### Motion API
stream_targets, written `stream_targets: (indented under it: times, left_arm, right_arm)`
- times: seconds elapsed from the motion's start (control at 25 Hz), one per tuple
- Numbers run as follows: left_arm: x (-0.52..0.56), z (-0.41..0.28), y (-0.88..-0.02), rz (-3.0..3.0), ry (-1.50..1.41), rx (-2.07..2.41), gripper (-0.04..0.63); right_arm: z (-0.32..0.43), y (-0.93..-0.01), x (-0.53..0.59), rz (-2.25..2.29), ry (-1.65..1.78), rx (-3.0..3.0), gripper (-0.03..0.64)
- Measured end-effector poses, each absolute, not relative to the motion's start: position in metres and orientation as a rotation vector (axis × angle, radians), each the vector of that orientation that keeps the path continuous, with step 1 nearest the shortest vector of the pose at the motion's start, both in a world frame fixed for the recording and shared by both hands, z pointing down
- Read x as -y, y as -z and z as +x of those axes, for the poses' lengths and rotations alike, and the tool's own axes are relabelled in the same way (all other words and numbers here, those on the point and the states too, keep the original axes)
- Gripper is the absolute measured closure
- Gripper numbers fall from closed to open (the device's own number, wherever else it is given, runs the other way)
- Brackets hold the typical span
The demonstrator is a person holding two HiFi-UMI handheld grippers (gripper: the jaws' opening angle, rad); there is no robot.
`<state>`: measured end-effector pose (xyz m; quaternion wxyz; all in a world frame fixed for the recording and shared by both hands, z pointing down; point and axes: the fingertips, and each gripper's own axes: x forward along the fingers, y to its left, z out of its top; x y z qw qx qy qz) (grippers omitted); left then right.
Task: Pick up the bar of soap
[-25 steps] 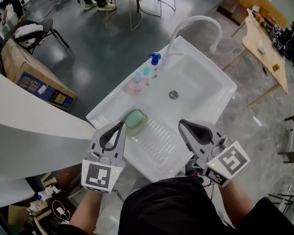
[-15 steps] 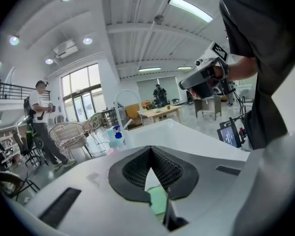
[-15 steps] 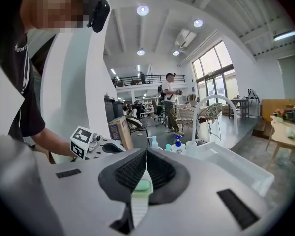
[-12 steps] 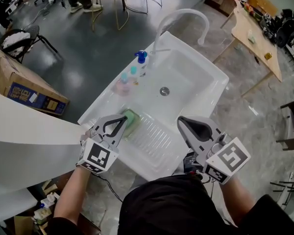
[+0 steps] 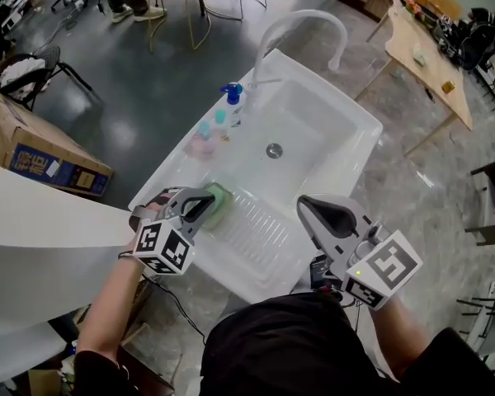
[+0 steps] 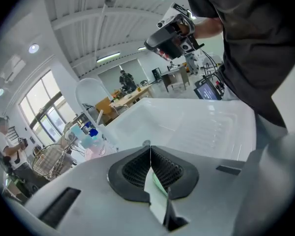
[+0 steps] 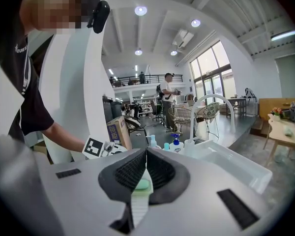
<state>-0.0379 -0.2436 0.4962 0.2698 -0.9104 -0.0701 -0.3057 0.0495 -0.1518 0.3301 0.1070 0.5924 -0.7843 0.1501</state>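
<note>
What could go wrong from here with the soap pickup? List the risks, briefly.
1. The left gripper has its tongs shut right beside the pale green rounded bar of soap. Unless they open first, they will likely shove it rather than grip it.
2. The soap lies on the ribbed drainboard, close to the white sink's rim. A shove or a slippery grip could send it over the edge to the floor.

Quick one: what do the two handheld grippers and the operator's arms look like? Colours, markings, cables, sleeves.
The left gripper and right gripper both have pale grey shells with black ribbed pads that form a teardrop outline. Each carries a marker cube of black-and-white squares. A thin dark cable trails under the left one. The person wears a black short-sleeved shirt.
</note>
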Motion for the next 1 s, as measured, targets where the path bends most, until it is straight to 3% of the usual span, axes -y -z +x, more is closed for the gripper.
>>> stream_targets:
  times: [0.32, 0.76, 1.0]
  left_arm:
    - [0.247, -0.044, -0.525, -2.273, 0.909, 0.384, 0.578]
    - [0.243, -0.057, -0.573, -2.014, 1.05, 0.669, 0.405]
    - [0.244, -0.059, -0.589, -1.934, 1.105, 0.778, 0.343]
  right_arm:
    - [0.053, -0.328, 0.146, 1.778, -0.44, 2.289, 0.609]
    - [0.061, -0.331, 0.134, 1.839, -0.465, 2.246, 0.609]
    - [0.066, -0.333, 0.132, 1.868, -0.482, 2.226, 0.609]
